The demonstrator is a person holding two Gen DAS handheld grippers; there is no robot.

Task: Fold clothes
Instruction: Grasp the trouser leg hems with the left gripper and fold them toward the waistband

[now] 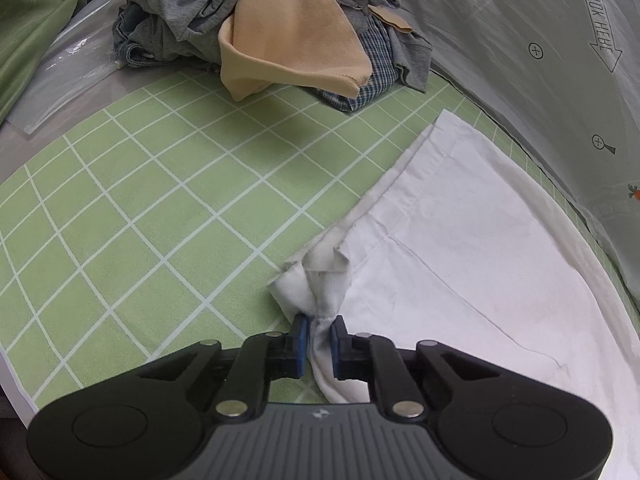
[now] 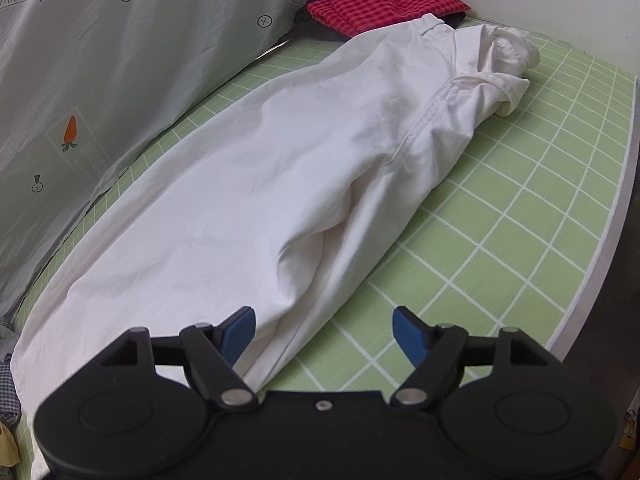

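**Left wrist view: hem corner pinched, right jaws wide apart**

Left wrist view shows your left gripper [image 1: 319, 326] at the bottom centre of the frame, its jaws clamped on a bunched corner of the long white cotton trousers [image 1: 460, 248]. That garment spreads flat from the pinch toward the right edge of the frame, lying on the light green mat with a white grid [image 1: 160, 208]. At the top centre sits a heap of grey and denim clothes [image 1: 180, 12] with a peach-coloured cloth [image 1: 292, 44] draped over its front. A grey printed sheet [image 1: 540, 60] fills the upper right.

Your right gripper [image 2: 324, 330] appears at the bottom of the right wrist view with its jaws standing apart, not pressing on anything; the trousers' edge lies just beside the left-hand one. From there the trousers stretch to the upper right, where a folded red checked cloth [image 2: 380, 0] rests beside their far end.
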